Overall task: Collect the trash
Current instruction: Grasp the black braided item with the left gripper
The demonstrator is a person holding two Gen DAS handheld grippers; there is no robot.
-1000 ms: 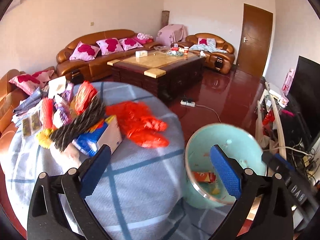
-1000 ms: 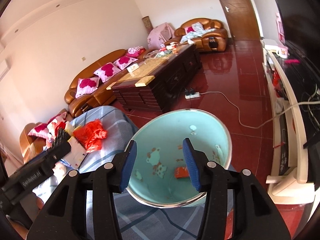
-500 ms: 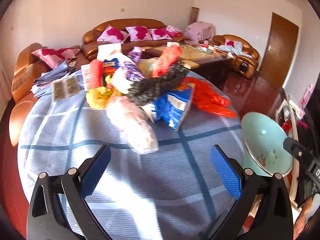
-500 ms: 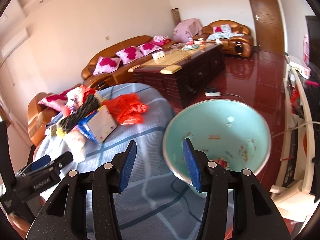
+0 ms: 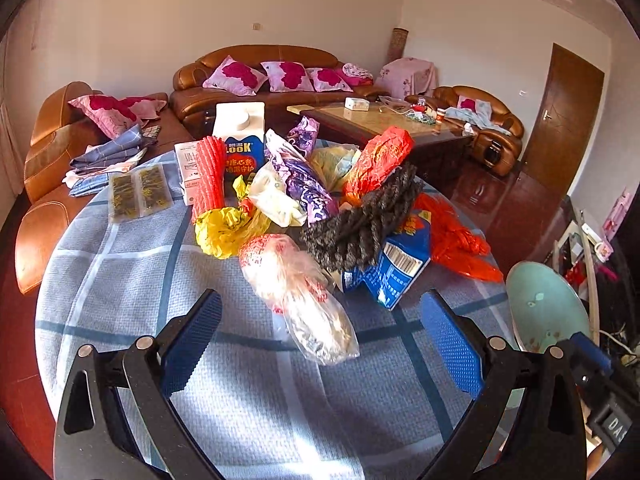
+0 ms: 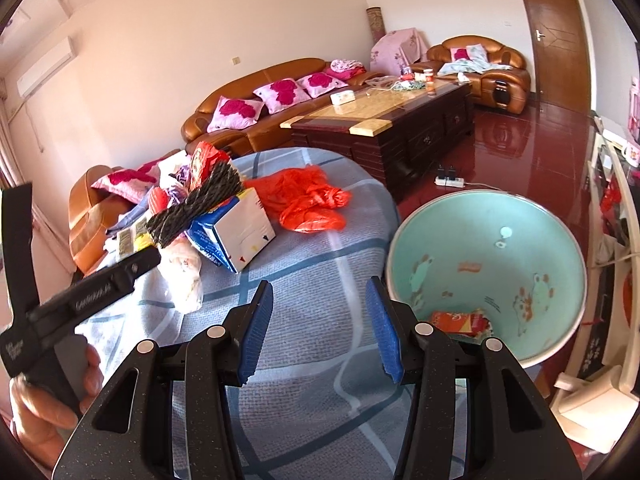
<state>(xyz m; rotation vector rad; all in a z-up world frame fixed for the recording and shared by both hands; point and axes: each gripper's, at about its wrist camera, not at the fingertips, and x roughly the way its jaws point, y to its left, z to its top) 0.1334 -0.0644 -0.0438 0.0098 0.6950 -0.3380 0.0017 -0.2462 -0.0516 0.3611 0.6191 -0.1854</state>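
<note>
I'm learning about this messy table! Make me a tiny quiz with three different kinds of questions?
1. True or false: the left tool is squeezing something.
2. Which piece lies nearest the left tool: A) orange bag, B) clear plastic bag, C) milk carton?
3. Fill in: the red wrapper lies inside the pale green ____.

Key: 1 false, it is open and empty. 2 B. 3 bin.

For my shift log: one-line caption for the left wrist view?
Open left tongs face a clear plastic bag fronting the trash pile on the checked tablecloth.
</note>
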